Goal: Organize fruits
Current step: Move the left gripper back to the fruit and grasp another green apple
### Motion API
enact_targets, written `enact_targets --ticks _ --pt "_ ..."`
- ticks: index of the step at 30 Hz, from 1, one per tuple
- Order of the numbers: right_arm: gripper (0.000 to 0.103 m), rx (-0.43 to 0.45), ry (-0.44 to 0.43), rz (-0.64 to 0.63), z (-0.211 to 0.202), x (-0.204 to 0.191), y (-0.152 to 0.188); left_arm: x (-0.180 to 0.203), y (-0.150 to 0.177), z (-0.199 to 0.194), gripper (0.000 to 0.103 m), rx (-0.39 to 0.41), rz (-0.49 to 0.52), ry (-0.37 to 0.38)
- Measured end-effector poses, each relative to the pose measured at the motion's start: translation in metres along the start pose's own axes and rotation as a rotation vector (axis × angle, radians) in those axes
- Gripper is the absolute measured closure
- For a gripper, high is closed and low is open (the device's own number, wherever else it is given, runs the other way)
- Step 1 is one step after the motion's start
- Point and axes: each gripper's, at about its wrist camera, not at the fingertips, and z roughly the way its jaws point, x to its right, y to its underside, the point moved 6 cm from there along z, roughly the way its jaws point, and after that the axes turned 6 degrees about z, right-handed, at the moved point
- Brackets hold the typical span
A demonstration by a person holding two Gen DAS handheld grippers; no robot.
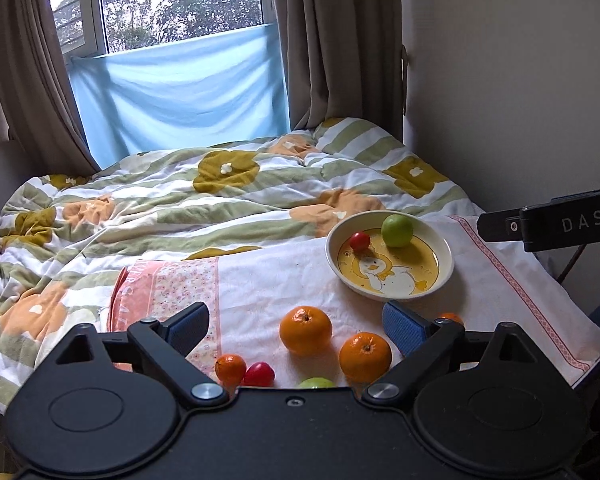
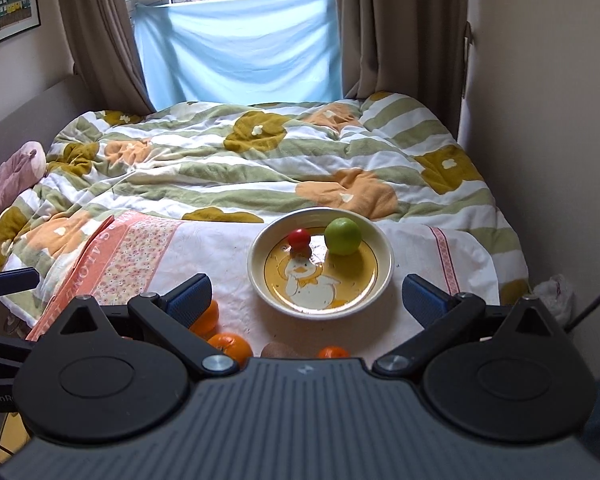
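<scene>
Both hand-held grippers, left (image 1: pixel 296 320) and right (image 2: pixel 306 298), gape wide and empty; a dish (image 2: pixel 384 280) holds sorted fruit; oranges (image 1: pixel 305 330) wait on the near towel (image 1: pixel 260 280), within reach.

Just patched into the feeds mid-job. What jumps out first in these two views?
The duck-patterned bowl on the white towel draws the eye first, with a green apple and a small red tomato inside it. In front of it, loose oranges lie on the towel between the wide-open fingers of the left gripper. The right gripper is open too, holding nothing, aimed at the bowl.
</scene>
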Motion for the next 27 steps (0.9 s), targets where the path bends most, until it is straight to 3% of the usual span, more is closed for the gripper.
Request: enact_targets --ticks 11,27 --pt "0.000 -0.027 0.020 0.051 -0.005 -0.010 0.064 0.000 0.048 0.013 0.005 -0.054 0.024 0.052" --pt "0.000 -0.091 -0.036 0.053 0.062 -0.012 0.138 0.022 0.102 0.090 0.012 -0.062 0.212 0.130"
